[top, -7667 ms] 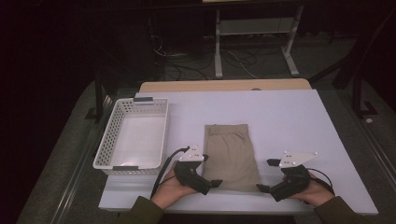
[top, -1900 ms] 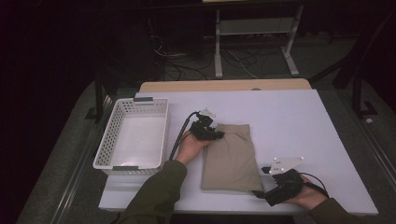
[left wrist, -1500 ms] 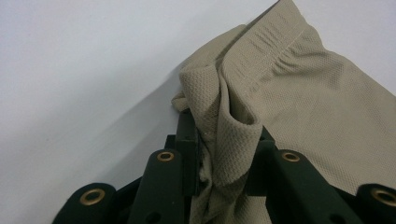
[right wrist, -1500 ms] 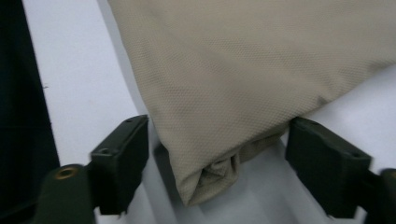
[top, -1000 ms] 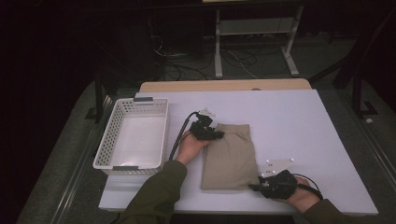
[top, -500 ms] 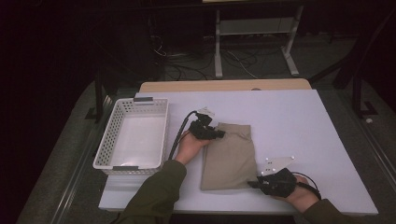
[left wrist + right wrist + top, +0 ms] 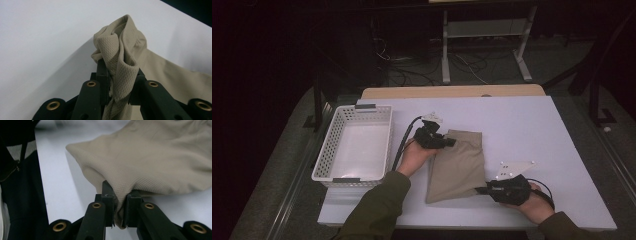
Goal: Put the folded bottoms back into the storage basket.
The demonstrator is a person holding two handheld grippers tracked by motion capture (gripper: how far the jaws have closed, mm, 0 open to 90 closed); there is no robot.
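A folded beige cloth (image 7: pixel 459 167) lies in the middle of the white table (image 7: pixel 542 130). My left gripper (image 7: pixel 447 142) is shut on the cloth's far left corner, which bunches up between the jaws (image 7: pixel 120 65) and lifts a little off the table. At the near right corner my right gripper (image 7: pixel 481 190) is shut on the cloth's edge (image 7: pixel 140 165), the fabric pinched between its pads. The person's hands hold both grippers, the left arm reaching across from the bottom.
A white plastic basket (image 7: pixel 354 147) stands empty at the left of the table. A wooden board (image 7: pixel 452 92) lies along the far edge. Beyond the table are a dark floor with cables and a white stand (image 7: pixel 484 40).
The left gripper has risen slightly with the cloth's far corner. The right gripper has slid in to the near right edge and closed on it.
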